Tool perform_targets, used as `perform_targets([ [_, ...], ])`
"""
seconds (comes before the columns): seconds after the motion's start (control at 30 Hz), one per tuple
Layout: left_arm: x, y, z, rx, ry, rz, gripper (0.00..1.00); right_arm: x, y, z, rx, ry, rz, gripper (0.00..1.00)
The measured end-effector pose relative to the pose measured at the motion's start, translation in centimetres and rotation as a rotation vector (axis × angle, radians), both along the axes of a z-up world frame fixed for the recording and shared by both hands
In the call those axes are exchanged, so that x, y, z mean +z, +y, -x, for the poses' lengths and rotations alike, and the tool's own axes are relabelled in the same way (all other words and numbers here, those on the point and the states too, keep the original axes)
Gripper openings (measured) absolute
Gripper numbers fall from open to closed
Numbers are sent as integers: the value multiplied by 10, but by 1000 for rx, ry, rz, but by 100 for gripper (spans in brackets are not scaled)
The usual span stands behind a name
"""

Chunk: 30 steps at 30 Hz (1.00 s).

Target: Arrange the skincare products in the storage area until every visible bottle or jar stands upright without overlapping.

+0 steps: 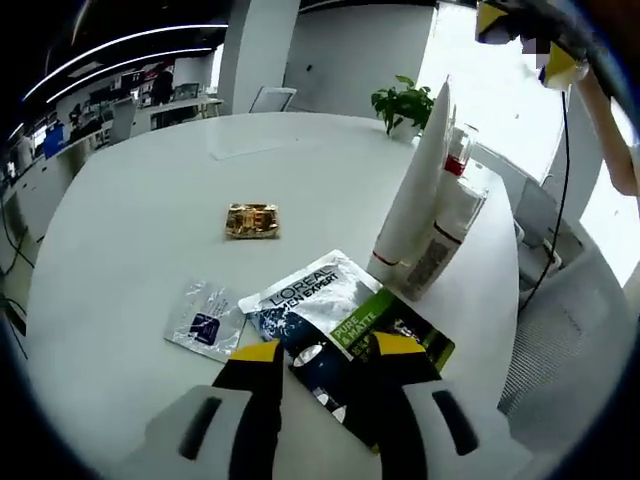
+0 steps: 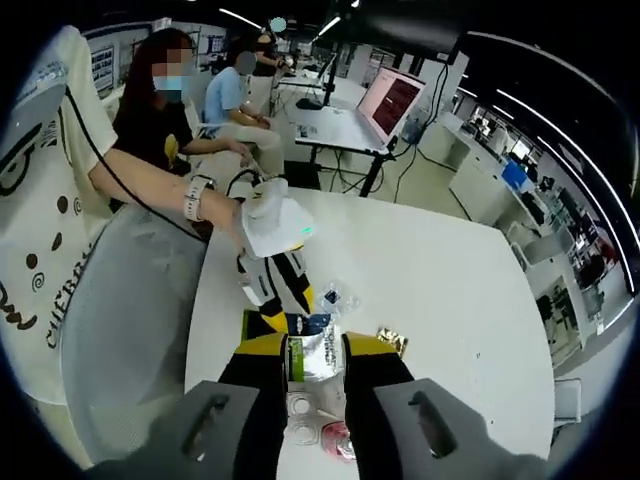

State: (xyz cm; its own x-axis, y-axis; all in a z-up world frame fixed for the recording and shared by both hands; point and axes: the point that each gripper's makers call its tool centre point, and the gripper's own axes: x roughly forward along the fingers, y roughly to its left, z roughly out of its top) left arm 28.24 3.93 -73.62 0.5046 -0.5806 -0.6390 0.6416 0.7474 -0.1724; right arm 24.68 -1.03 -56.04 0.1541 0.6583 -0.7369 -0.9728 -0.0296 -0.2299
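Note:
A tall white tube (image 1: 415, 190) and a white bottle with a red band (image 1: 447, 225) stand upright side by side at the table's right. A dark L'Oreal sachet (image 1: 335, 305) with a green label lies flat in front of them. My left gripper (image 1: 328, 350) is open, its yellow-tipped jaws hovering over the sachet's near end. My right gripper (image 2: 316, 348) is open high above and looks straight down. Between its jaws I see the sachet (image 2: 315, 355) and the two container tops (image 2: 300, 405). The left gripper (image 2: 285, 310) reaches in from a person's hand.
A small silvery sachet (image 1: 205, 320) lies left of the dark one, and a gold packet (image 1: 252, 220) sits farther toward the middle of the white round table (image 1: 150, 200). A potted plant (image 1: 402, 103) stands at the far edge. People sit at desks beyond (image 2: 230, 100).

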Motion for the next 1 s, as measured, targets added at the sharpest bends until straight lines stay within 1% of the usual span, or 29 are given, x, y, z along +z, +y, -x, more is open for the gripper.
perform_targets([
  [0.03, -1, 1, 0, -1, 4, -2, 29, -4, 1, 6, 8, 10, 7, 22],
  [0.1, -3, 2, -2, -3, 14, -5, 28, -20, 1, 19, 18, 26, 30, 22],
  [0.13, -3, 2, 0, -5, 13, -6, 28, -30, 0, 28, 29, 45, 51, 23],
  [0.27, -5, 4, -1, -11, 11, -21, 28, -60, -1, 39, -1, 56, 70, 25],
  [0.3, -5, 5, 0, -14, 17, -23, 28, -68, 1, 42, -44, 80, 47, 25],
  [0.37, -6, 5, 1, -23, 16, -31, 28, -81, 6, 49, -97, 117, 17, 24],
  [0.4, -7, 4, 2, -26, 18, -37, 28, -87, 8, 50, -128, 109, 2, 24],
  [0.43, -7, 4, 2, -28, 20, -40, 28, -94, 11, 54, -136, 101, -11, 25],
  [0.47, -7, 4, 2, -28, 20, -41, 27, -101, 12, 58, -136, 110, -10, 25],
  [0.5, -8, 3, 2, -28, 21, -41, 27, -109, 13, 62, -190, 139, -20, 25],
  [0.53, -8, 3, 2, -29, 22, -41, 27, -114, 13, 64, -193, 134, -17, 25],
  [0.57, -9, 3, 1, -28, 25, -43, 27, -121, 12, 63, -216, 132, -19, 25],
  [0.67, -9, 1, 1, -38, 22, -44, 27, -141, 8, 57, -321, 147, -31, 25],
  [0.7, -9, 1, 1, -39, 26, -41, 27, -143, 8, 57, -328, 151, -33, 25],
  [0.77, -8, -1, 2, -44, 31, -31, 27, -151, 11, 60, -374, 212, -59, 26],
  [0.8, -8, -2, 2, -46, 32, -29, 27, -152, 16, 60, -400, 242, -102, 26],
  [0.83, -8, -2, 3, -49, 30, -32, 27, -154, 16, 58, -408, 227, -112, 26],
  [0.87, -8, -1, 2, -49, 28, -36, 27, -159, 14, 56, -430, 213, -101, 26],
  [0.97, -9, 0, 3, -44, 30, -42, 27, -166, 15, 50, -439, 168, -106, 26],
  [1.0, -10, -1, 6, -48, 35, -47, 27, -170, 14, 45, -438, 153, -92, 26],
])
